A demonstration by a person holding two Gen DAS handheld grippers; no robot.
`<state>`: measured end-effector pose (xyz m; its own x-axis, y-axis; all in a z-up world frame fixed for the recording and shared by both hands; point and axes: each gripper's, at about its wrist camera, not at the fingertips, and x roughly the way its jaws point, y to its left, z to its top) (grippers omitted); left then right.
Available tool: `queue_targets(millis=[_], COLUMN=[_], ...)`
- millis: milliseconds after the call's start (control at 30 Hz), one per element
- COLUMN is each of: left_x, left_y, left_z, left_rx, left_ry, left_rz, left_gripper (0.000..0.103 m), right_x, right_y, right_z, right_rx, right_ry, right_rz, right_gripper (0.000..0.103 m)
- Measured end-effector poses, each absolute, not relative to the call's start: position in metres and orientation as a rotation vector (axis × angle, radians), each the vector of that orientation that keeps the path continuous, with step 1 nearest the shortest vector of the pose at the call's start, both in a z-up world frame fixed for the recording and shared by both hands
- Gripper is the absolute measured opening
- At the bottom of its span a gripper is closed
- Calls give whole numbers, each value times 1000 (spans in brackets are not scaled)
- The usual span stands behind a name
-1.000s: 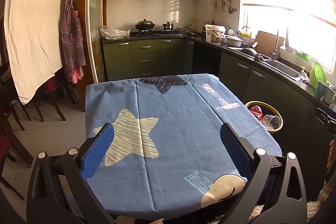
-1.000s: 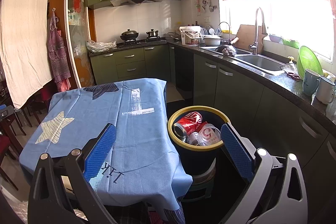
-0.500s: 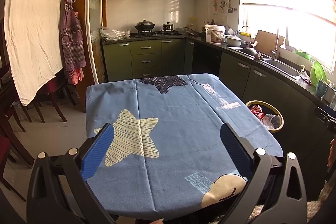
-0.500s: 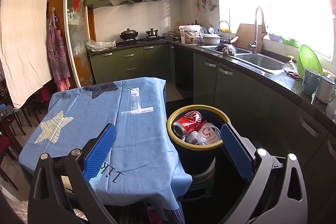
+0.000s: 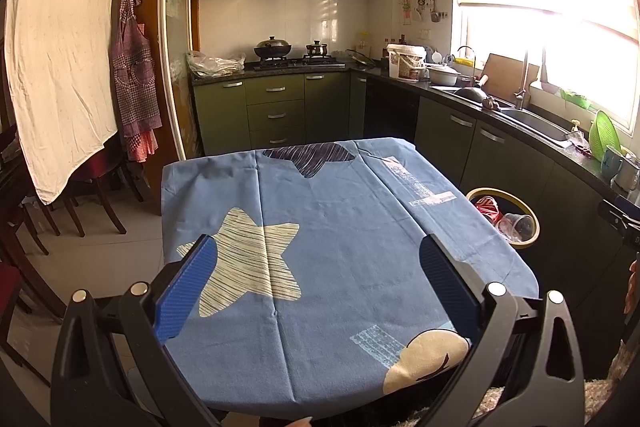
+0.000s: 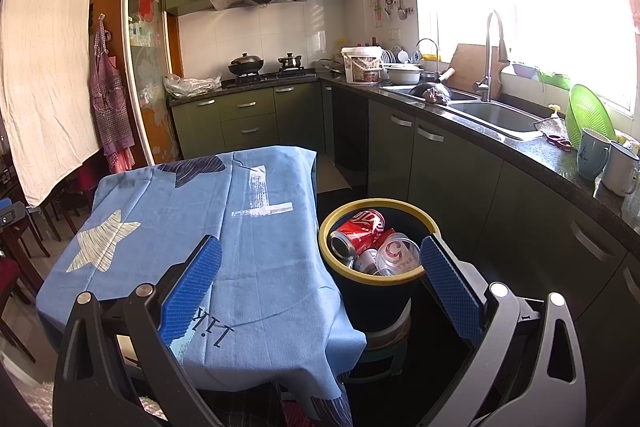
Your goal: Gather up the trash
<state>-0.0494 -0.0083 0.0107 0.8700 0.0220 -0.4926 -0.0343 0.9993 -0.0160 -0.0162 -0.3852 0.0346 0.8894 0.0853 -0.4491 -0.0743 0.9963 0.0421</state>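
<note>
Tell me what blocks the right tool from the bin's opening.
Nothing visible does. The right tool is open and empty, and the bin stands just ahead, beside the blue cloth. Its mouth is uncovered, with a red can and a clear cup inside.

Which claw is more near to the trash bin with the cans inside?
Right. The right claw hovers open just before the trash bin; the left claw is open over the tablecloth, farther away.

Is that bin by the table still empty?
No, the bin holds a red can and a clear plastic cup.
</note>
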Motion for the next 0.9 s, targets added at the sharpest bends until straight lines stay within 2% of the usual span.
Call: queue_targets(millis=[900], left_x=[-44], left_y=[-6], left_z=[9], left_rx=[-18], left_ry=[526], left_rz=[10], left_gripper=[96], right_x=[-16], right_y=[-386], right_z=[29], right_rx=[23], right_ry=[473], right_rz=[82], right_gripper=[98])
